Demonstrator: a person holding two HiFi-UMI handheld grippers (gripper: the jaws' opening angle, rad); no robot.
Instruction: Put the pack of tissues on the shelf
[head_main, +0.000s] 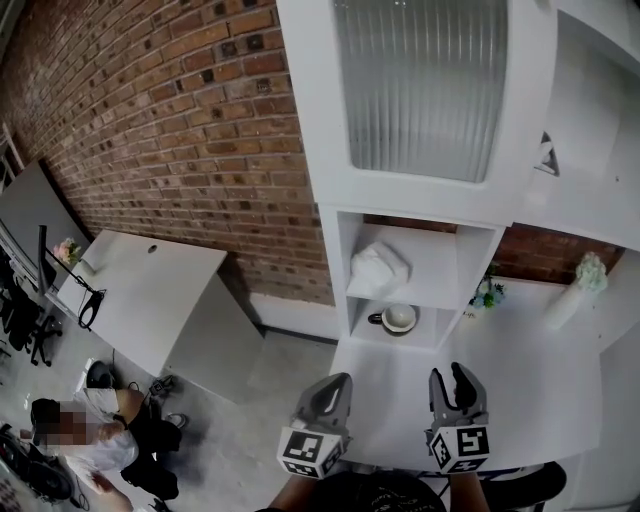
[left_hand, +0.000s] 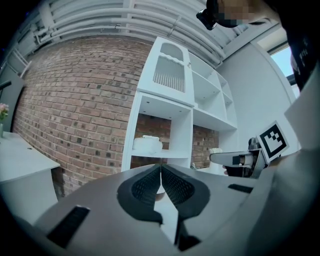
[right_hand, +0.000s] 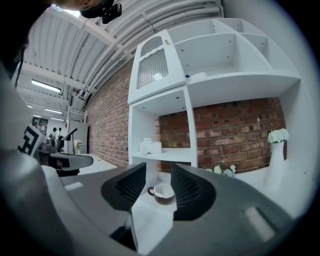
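Head view: the pack of tissues (head_main: 378, 268) already lies on the white shelf (head_main: 440, 262), above the cup (head_main: 399, 318).

Left gripper view: the left gripper (left_hand: 161, 167) has its jaws together and empty, well short of the shelf.

Right gripper view: the right gripper (right_hand: 159, 172) is narrowly parted and holds nothing.

The task looks done.

- The head view is looking steeply down from above, with the left gripper (head_main: 338, 385) and right gripper (head_main: 448, 376) at 6 o'clock and the shelf (head_main: 470, 250) at 12 o'clock.
- The left gripper view is sitting low, facing along its jaws at the shelf and catching the right gripper at 3 o'clock.
- The right gripper view is facing the same shelf, with the left gripper at 9 o'clock.
- All three are sharing the compartment with the pack of tissues (head_main: 378, 268).
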